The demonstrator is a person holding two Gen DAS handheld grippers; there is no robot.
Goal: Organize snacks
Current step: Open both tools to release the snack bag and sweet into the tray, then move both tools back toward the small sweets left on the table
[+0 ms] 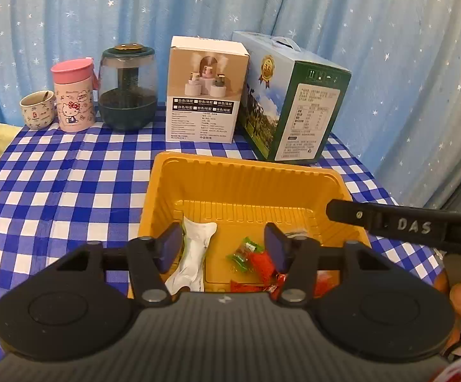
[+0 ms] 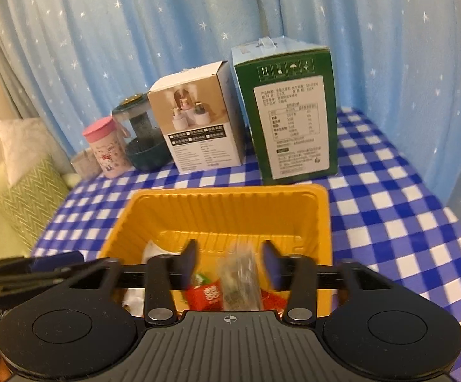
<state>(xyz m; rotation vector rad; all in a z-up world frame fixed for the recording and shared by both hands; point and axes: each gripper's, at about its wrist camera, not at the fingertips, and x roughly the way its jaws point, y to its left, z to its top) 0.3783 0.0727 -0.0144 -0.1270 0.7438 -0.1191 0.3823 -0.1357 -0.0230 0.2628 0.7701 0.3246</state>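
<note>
A yellow plastic tray sits on the blue checked tablecloth and shows in both views. It holds a white packet, a green candy and red wrapped snacks. My left gripper hangs open over the tray's near end, empty. My right gripper is open above the tray. A clear wrapped snack lies blurred between its fingers, and a red packet lies beside that. The right gripper's finger reaches over the tray's right rim in the left wrist view.
At the back stand a patterned cup, a pink Hello Kitty tumbler, a dark green jar, a white product box and a green carton. A blue starred curtain hangs behind. A green cushion lies left of the table.
</note>
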